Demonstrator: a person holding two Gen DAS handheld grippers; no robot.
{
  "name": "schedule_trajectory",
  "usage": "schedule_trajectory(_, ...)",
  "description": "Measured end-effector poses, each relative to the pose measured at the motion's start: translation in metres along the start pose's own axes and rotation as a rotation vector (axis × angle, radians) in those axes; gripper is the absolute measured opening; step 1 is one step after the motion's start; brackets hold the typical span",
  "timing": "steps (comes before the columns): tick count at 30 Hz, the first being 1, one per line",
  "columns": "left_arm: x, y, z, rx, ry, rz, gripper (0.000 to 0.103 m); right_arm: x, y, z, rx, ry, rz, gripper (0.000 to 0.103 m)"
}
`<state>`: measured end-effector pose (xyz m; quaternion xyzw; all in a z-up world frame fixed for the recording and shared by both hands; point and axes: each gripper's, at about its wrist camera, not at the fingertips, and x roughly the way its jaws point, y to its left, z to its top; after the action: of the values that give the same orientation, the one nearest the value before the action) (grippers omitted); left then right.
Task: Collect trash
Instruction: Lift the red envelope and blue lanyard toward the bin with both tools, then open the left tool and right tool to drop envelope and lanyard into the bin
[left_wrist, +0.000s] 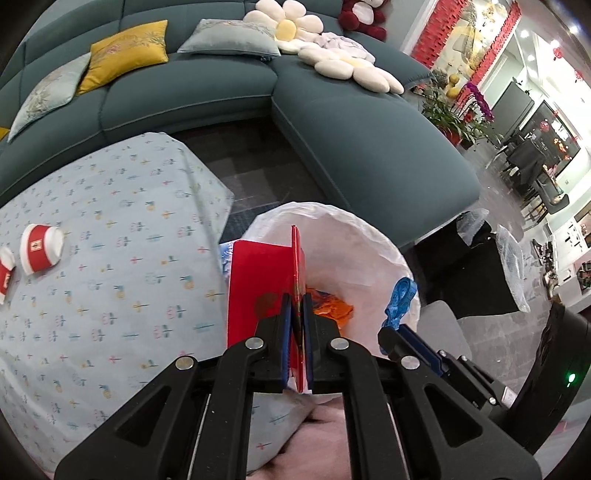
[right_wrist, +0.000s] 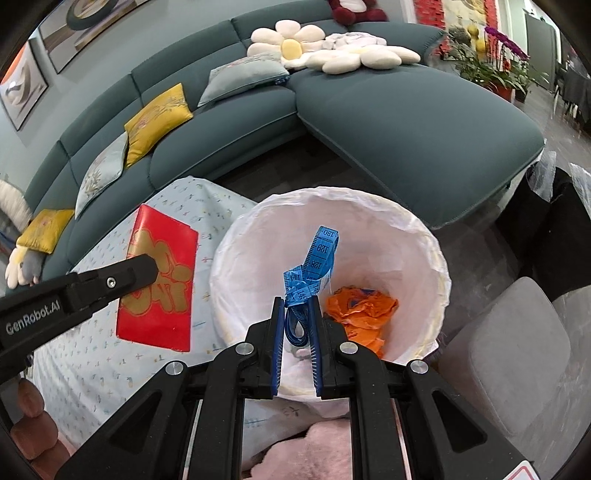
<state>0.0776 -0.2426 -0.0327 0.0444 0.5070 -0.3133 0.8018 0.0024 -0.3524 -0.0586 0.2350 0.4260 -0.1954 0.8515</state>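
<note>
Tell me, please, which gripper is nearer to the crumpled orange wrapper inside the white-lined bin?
Right. The right gripper, holding the blue tape measure, hangs over the bin just beside the orange wrapper. The left gripper, clamping the red envelope, is off beside the bin's rim.

Bin stood before me, just right of the table, its rim near the table edge. In the bin: crumpled wrapper, toward the right side of the bottom. My right gripper hung over the bin's near rim, tape measure between its fingers, loops standing up over the bin. My left gripper sat left of it, at the bin's left rim, envelope pinched edge-on between the fingers. On the table, far left: two cups lying on their sides. Behind table and bin: sofa, cushions along its back. Right of the bin: stool.
</note>
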Motion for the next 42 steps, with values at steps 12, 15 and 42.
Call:
schedule_trajectory(12, 0.011, -0.006, 0.006, -0.004, 0.003, 0.011, 0.033, 0.008, -0.013, 0.002, 0.018, 0.011, -0.007, 0.012)
schedule_trajectory(15, 0.011, -0.002, 0.005, -0.009, 0.004, 0.019, 0.033, 0.009, -0.011, 0.003, 0.015, 0.012, -0.007, 0.012)
schedule_trajectory(42, -0.004, 0.042, -0.005, -0.081, -0.031, 0.101, 0.049, 0.005, 0.022, 0.012, -0.041, -0.020, -0.018, 0.032)
